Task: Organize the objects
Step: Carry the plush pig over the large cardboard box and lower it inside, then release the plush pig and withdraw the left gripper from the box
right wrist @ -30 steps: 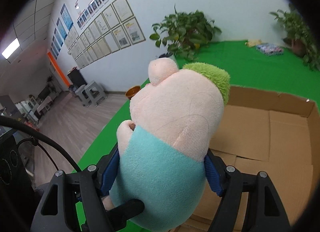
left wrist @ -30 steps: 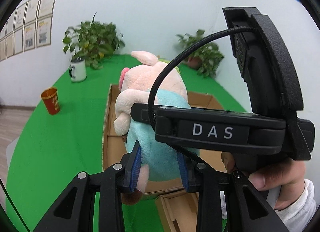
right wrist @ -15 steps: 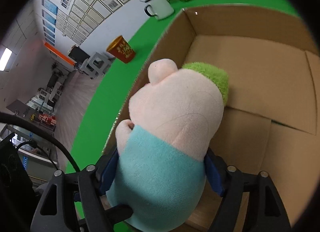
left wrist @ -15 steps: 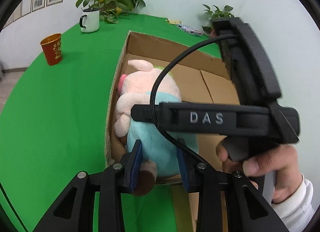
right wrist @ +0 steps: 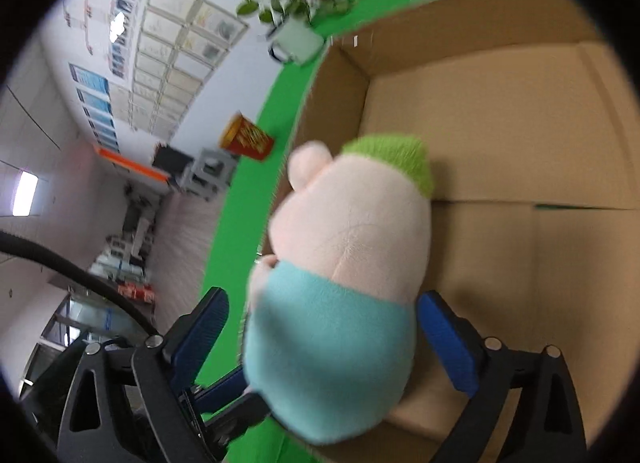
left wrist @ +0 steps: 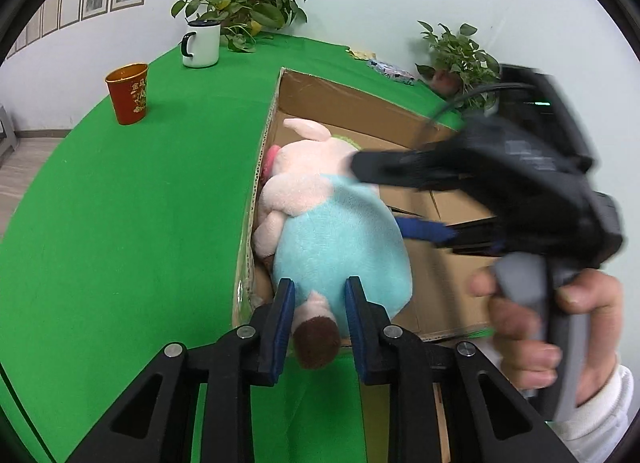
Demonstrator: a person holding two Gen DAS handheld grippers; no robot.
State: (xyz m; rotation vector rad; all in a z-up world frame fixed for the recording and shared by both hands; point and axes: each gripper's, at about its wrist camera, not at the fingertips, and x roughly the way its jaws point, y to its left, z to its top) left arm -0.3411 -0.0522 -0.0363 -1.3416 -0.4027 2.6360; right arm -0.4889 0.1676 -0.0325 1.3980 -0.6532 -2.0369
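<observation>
Inside the cardboard box (left wrist: 436,287), at its left wall, the plush pig (left wrist: 340,239) rests. My right tool (right wrist: 320,327) is spreading off its body; my left tool (left wrist: 320,315), closing, pinches one foot. I should release gently.

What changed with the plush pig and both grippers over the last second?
The plush pig came down from above the cardboard box into it. The right gripper is opening, its pads now clear of the pig's blue body. The left gripper is closing, still pinching the pig's leg. The red cup and white mug stayed put.
</observation>
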